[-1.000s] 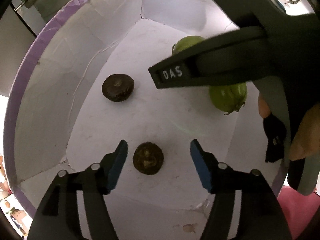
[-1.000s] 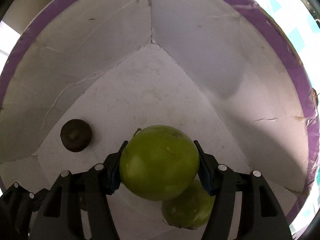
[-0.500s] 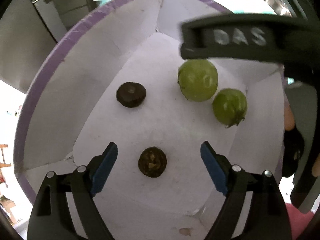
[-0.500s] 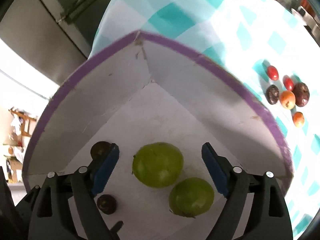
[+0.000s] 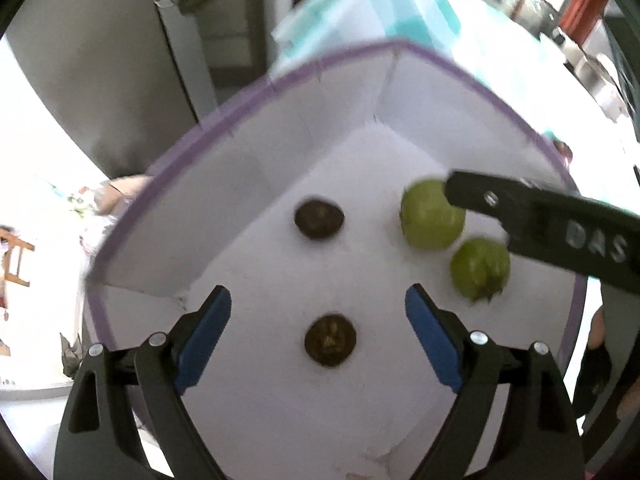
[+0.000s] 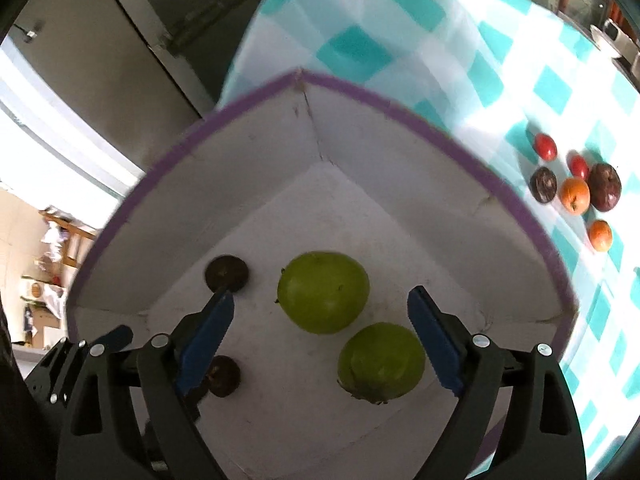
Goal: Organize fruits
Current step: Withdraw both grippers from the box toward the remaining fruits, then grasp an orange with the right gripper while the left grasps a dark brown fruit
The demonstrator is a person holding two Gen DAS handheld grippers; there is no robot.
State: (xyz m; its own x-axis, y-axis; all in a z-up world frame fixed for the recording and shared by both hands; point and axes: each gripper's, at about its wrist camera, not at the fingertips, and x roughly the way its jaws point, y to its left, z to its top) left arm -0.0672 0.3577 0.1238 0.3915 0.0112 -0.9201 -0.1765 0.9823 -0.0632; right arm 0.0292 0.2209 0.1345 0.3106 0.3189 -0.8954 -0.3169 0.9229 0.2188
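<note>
Both claws, left claw [image 5: 318,334] and right claw [image 6: 320,338], hung released above the box [image 6: 404,110], four fruits inside; remaining fruits [image 6: 574,192] sat on the desk [image 6: 460,48] far right, nearer the right claw.

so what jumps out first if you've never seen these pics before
Two green fruits sit side by side in the white box with the purple rim, with two small dark fruits to their left. Both the right gripper and left gripper hang open above it. More red, orange and dark fruit waits on the checked cloth.
</note>
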